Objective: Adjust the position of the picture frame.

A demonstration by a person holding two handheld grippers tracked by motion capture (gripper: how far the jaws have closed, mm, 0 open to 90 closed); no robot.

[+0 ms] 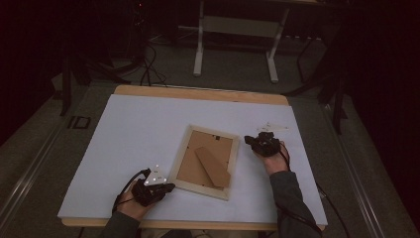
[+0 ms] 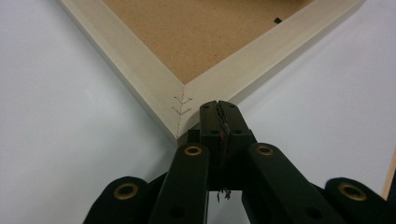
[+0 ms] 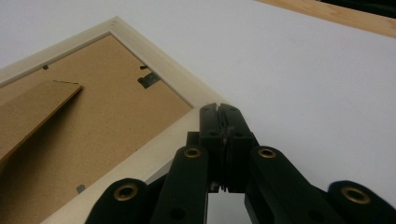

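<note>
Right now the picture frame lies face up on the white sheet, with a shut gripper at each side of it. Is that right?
Not quite. The picture frame lies face down: the high view shows its brown backing board and the stand flap on top. The rest holds: it rests on the white sheet, with the left gripper and right gripper shut at either side.

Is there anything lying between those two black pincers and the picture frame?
Nothing visible. The picture frame lies face down on the white table cover. The shut left gripper sits at its near corner, the shut right gripper at its side rail.
</note>
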